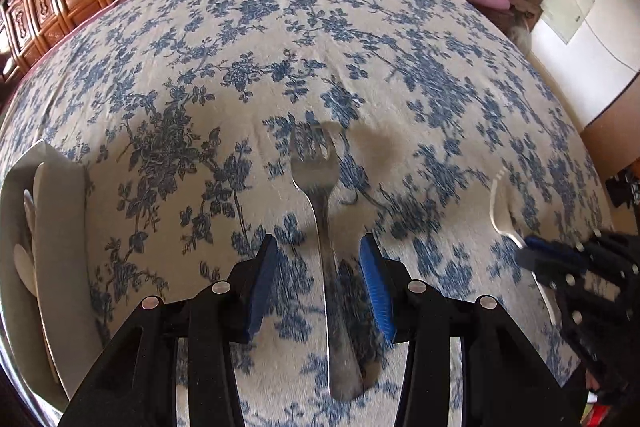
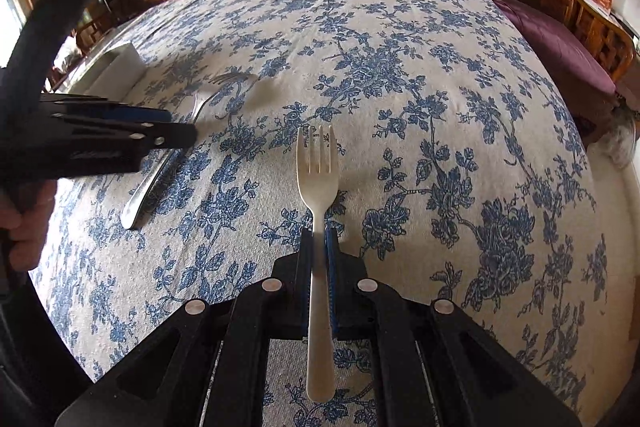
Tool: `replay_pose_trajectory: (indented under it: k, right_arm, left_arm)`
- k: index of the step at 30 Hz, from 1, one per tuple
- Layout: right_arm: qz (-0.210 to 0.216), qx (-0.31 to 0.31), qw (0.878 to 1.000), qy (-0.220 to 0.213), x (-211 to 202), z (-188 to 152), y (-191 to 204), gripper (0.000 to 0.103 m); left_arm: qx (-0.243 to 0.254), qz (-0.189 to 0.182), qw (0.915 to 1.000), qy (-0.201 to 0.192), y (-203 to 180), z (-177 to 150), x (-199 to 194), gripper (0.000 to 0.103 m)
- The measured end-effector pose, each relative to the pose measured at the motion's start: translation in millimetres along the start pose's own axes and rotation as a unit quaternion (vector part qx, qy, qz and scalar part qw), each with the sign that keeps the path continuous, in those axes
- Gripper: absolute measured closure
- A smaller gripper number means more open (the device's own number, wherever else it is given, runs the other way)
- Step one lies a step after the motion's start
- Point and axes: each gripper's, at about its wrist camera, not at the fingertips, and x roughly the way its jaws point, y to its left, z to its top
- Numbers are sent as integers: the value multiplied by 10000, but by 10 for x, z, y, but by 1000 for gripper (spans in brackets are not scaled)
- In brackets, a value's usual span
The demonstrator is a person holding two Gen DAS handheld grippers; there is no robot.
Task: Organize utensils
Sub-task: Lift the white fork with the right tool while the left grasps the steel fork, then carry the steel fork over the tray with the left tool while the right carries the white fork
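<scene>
While right gripper (image 2: 319, 239) clamps one white fork (image 2: 316, 171), left gripper (image 1: 319, 259) spread over one metal fork (image 1: 320, 187).

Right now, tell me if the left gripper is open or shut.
Open: the left gripper has its pads wide apart, the metal fork lying untouched between them.

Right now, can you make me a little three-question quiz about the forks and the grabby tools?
1. True or false: the right tool is shut on the white fork.
2. The metal fork lies on the tablecloth. Are the left tool's fingers A) squeezing it, or B) open on either side of it?
3. Fill in: the white tray sits at the far ____ of the left wrist view.

Key: 1 true; 2 B; 3 left.
</scene>
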Motion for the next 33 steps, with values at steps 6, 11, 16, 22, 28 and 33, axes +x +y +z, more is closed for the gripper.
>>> replay_pose_trajectory:
  k: [6, 11, 16, 22, 28, 33]
  right_arm:
    - [81, 82, 9999, -43, -4, -7, -23, 95]
    - [111, 120, 9998, -72, -9, -17, -27, 95]
    - [66, 137, 9999, -49, -12, -16, -17, 95]
    - [-12, 185, 9998, -12, -48, -55, 41, 95]
    - [-19, 197, 9998, -87, -150, -79, 158, 95]
    - [-24, 83, 9997, -237, -306, -15, 321, 95]
  left_arm:
    - [-90, 159, 9998, -56, 0, 157, 97, 62]
    - [-11, 196, 9995, -241, -35, 212, 129, 79]
    - [123, 136, 9994, -278, -32, 168, 90, 85]
    - [140, -9, 9986, -519, 22, 10, -169, 95]
    - [162, -118, 9972, -720, 73, -100, -457, 96]
    - [181, -168, 9955, -915, 99, -184, -729, 96]
